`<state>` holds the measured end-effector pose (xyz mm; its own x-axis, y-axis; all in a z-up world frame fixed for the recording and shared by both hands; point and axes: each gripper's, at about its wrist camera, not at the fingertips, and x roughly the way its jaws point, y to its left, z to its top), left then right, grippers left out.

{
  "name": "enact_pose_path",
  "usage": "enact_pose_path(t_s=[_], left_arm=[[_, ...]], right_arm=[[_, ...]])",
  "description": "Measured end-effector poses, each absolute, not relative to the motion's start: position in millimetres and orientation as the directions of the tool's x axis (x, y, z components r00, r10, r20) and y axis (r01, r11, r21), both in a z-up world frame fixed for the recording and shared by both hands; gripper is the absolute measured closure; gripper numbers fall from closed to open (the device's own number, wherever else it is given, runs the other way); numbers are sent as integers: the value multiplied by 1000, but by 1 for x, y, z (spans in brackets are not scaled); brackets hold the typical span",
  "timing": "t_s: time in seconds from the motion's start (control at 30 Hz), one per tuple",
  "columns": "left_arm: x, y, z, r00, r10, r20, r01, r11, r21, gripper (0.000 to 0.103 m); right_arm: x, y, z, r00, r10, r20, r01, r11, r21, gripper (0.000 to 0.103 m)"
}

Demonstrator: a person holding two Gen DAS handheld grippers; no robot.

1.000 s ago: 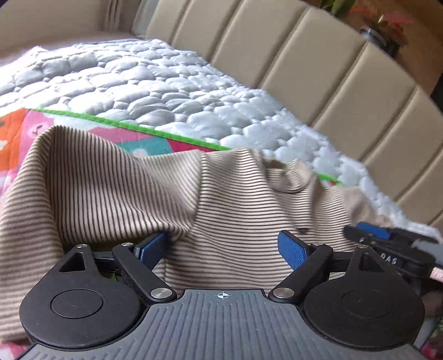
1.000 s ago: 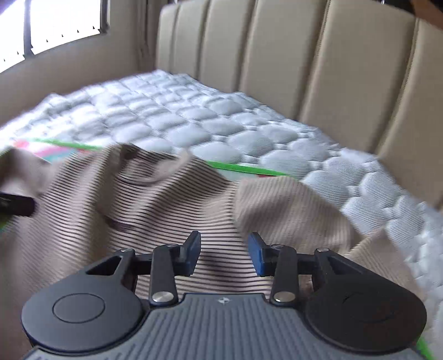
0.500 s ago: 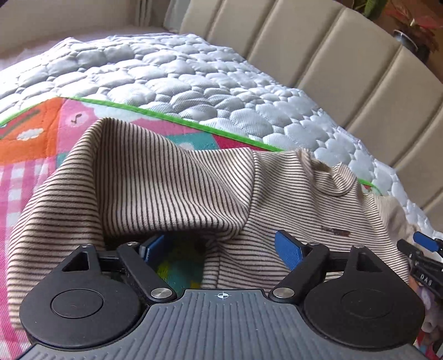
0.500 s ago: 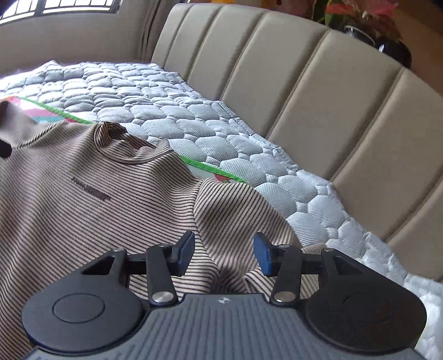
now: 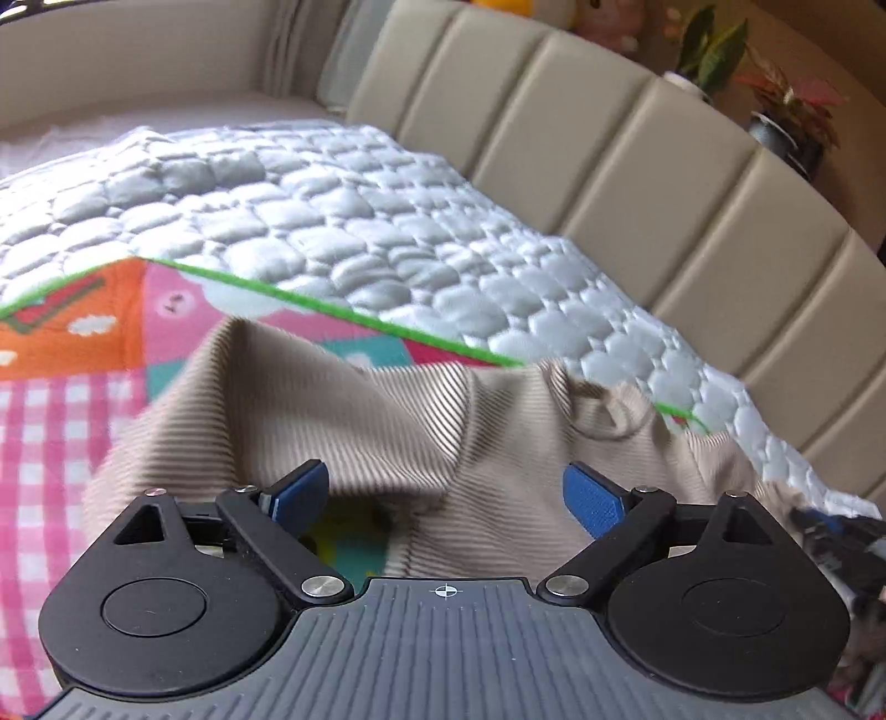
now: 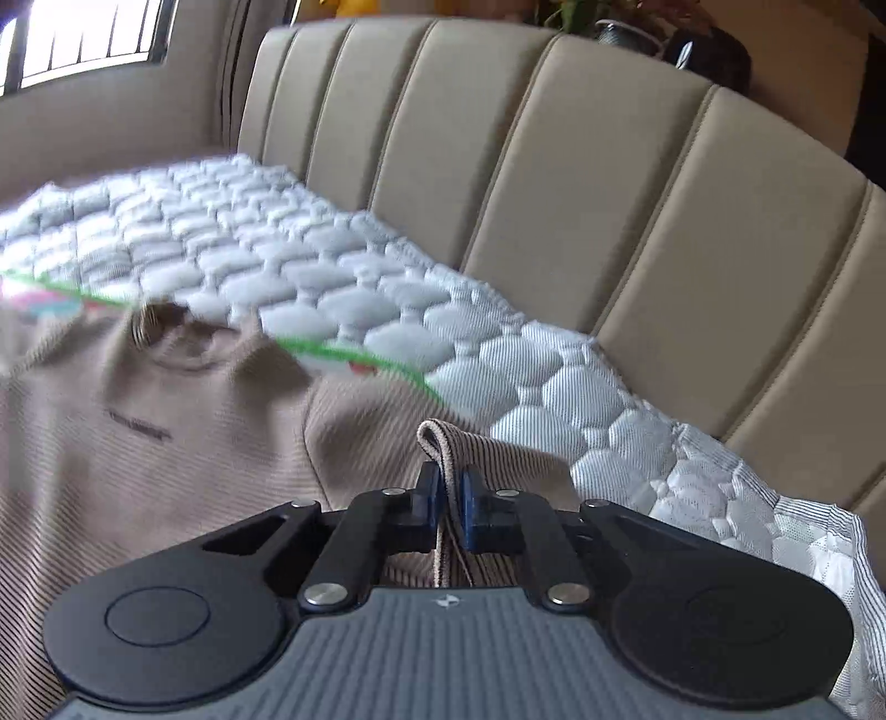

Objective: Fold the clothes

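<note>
A beige shirt with thin brown stripes lies rumpled on a colourful play mat, collar toward the headboard. My left gripper is open, its blue pads on either side of a raised fold of the shirt without pinching it. In the right wrist view the same shirt spreads to the left, and my right gripper is shut on a folded edge of the shirt that sticks up between the pads. The right gripper also shows blurred at the right edge of the left wrist view.
A quilted white mattress cover lies beyond the green-edged mat. A padded beige headboard runs along the far side. Potted plants stand behind it. A window is at the far left.
My right gripper has closed on an edge of the shirt; it was open half a second ago. The shirt has bunched up and shifted. My left gripper stays open over the fold.
</note>
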<state>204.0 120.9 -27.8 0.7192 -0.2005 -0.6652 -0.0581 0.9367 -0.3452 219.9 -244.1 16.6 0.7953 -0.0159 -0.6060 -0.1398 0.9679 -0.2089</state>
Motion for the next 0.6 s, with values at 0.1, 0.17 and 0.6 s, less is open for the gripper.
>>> enact_pose_path(t_s=[0.1,0.17,0.6], left_arm=[[208,137,-27,720,-165,-674,-121,926,-357,8],[210,150,-26,719,-148,-679,-167,912,-375,8],[198,249,4,771,53,-635,-364,855,-370,7]], right_arm=[[231,-231,74,834,54,-549,-143,982,-122,96],[239,-215,112,855,117,-505,-175,982,-68,96],[265,-55,130,782,319,-535,-398,917,-35,96]])
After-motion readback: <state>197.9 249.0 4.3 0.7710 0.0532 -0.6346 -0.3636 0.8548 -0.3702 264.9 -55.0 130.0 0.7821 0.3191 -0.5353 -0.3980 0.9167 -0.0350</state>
